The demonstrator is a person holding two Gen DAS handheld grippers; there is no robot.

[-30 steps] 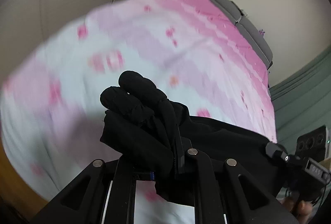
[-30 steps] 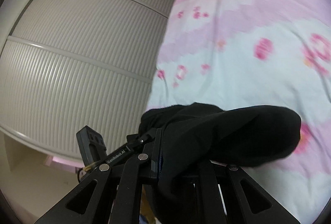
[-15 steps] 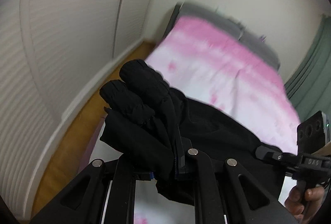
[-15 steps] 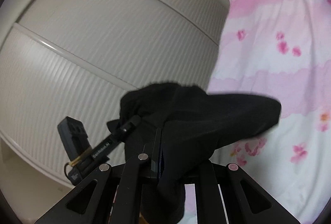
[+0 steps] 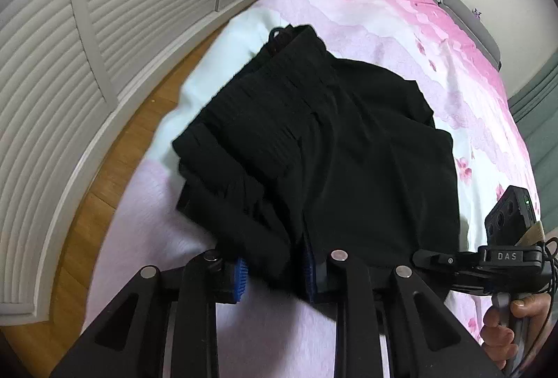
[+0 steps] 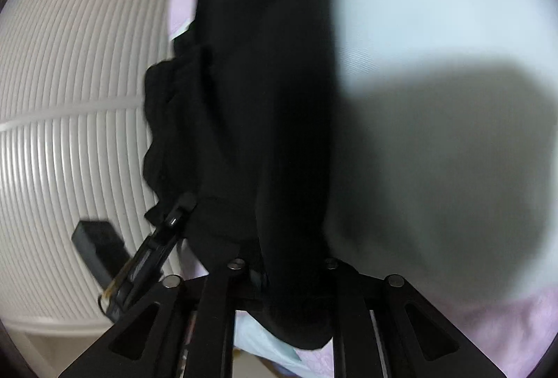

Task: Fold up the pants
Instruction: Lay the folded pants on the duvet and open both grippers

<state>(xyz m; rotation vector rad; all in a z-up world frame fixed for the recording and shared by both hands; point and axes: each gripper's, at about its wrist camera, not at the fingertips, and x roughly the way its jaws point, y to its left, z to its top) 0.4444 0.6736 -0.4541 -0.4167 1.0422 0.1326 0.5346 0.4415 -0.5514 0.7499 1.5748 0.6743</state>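
While the pink-and-white bed takes their weight, black pants lie folded across it (waistband toward eleven o'clock). Louvred doors stand at nine. Left hand-held gripper and right hand-held gripper are opening, cloth between their jaws.

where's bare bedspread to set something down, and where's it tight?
Free: the bedspread beyond the black pants, up to the grey headboard, and the pale stretch right of the pants in the right wrist view. Tight: the near edge, where the left gripper and right gripper are opening with cloth between them.
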